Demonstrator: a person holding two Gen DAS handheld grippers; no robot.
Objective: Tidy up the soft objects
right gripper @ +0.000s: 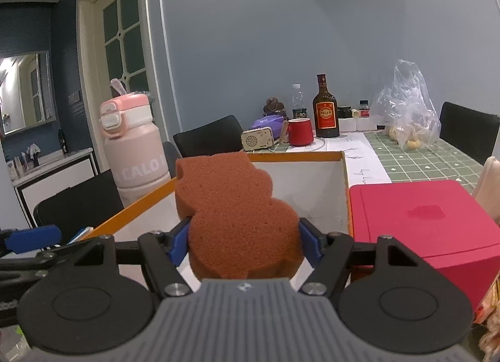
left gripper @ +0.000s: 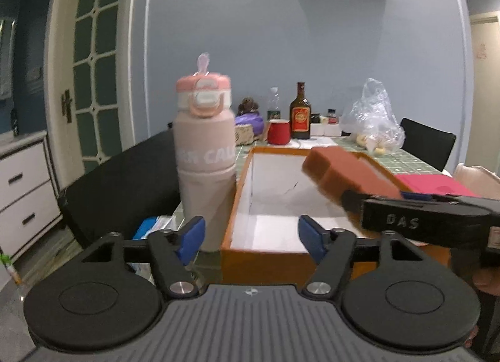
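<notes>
My right tool (right gripper: 244, 245) is clamped on the brown sponge (right gripper: 232, 215), long axis pointing forward over the orange box (right gripper: 342, 171) just ahead; my left tool (left gripper: 251, 235) gapes empty.

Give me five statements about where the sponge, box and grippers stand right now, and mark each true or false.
1. The right gripper is closed on the brown sponge. True.
2. The left gripper holds the pink bottle. False: its jaws stand open with nothing between them; the bottle stands on the table beyond it.
3. The orange box already has a sponge lying in it. False: the white inside that shows is bare, and the sponge is held above it.
4. A red box sits beside the orange box on its right. True.
5. The red mug stands inside the orange box. False: it stands behind it, near the dark bottle.
</notes>
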